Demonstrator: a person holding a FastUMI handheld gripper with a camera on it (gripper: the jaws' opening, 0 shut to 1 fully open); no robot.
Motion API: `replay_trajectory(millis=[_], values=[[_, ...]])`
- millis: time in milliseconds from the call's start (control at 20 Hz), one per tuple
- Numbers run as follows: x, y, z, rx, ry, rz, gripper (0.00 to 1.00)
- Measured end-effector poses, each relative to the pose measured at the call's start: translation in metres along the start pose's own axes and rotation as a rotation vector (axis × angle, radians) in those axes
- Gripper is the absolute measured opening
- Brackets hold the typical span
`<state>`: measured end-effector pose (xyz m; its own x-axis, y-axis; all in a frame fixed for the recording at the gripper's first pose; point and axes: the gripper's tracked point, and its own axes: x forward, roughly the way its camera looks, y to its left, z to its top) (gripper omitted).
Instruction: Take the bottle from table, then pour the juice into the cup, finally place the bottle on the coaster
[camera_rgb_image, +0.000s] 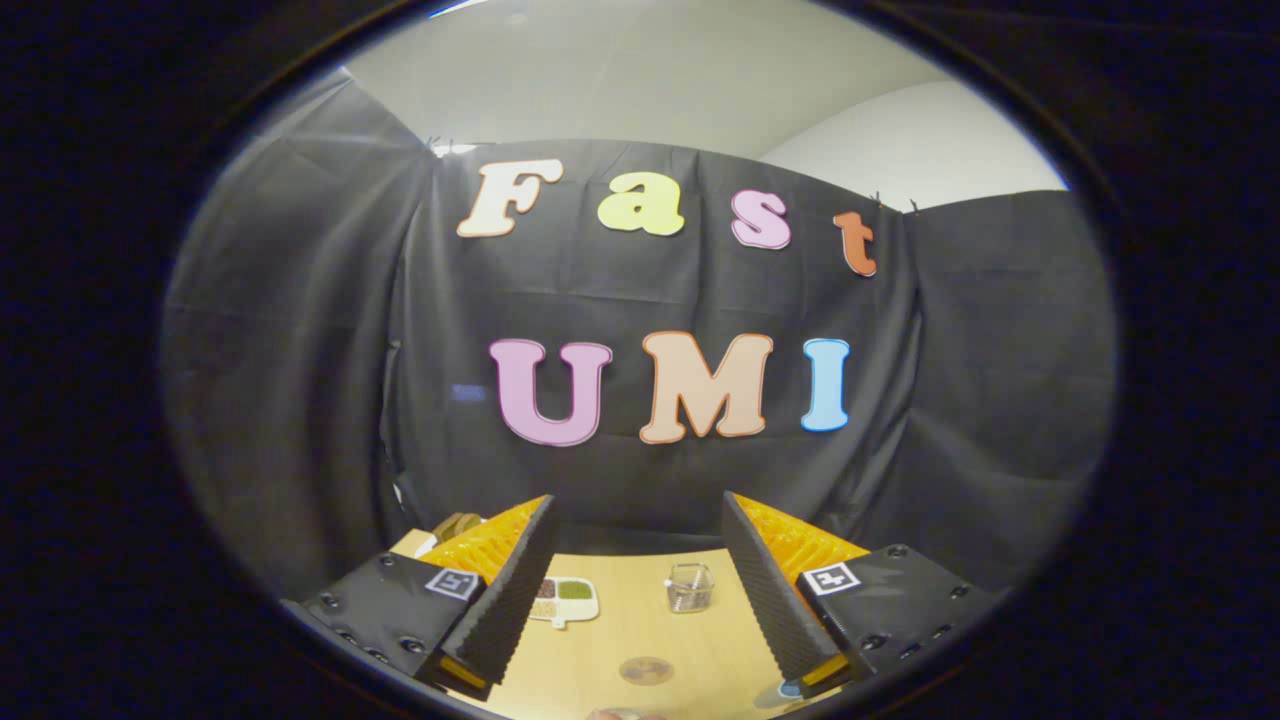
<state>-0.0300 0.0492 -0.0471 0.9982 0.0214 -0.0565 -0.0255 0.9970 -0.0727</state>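
My gripper (638, 510) is held high above a wooden table (620, 620) with its fingers wide apart and nothing between them. Down between the fingers, a small clear glass cup (689, 587) stands on the table toward the right finger. Nearer to me, a round brownish coaster (646, 670) lies flat on the wood. At the very near edge, a rounded pale top (625, 714) just peeks in; I cannot tell whether it is the bottle.
A white divided dish (566, 598) with green and brown fillings sits beside the left finger. A brown object (456, 525) lies at the table's far left corner behind that finger. A small bluish item (790, 689) sits under the right finger.
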Motion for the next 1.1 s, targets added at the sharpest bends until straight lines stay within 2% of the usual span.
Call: replay_trajectory(millis=[150, 300, 550, 900, 1100], values=[[0.001, 0.009, -0.011, -0.054, 0.02, 0.01, 1.0], [0.002, 0.013, -0.028, -0.056, 0.038, 0.01, 1.0], [-0.003, 0.01, -0.069, -0.044, 0.096, -0.015, 1.0], [-0.014, 0.012, -0.144, -0.149, 0.188, -0.053, 1.0], [-0.024, 0.021, -0.189, -0.089, 0.241, -0.056, 1.0]])
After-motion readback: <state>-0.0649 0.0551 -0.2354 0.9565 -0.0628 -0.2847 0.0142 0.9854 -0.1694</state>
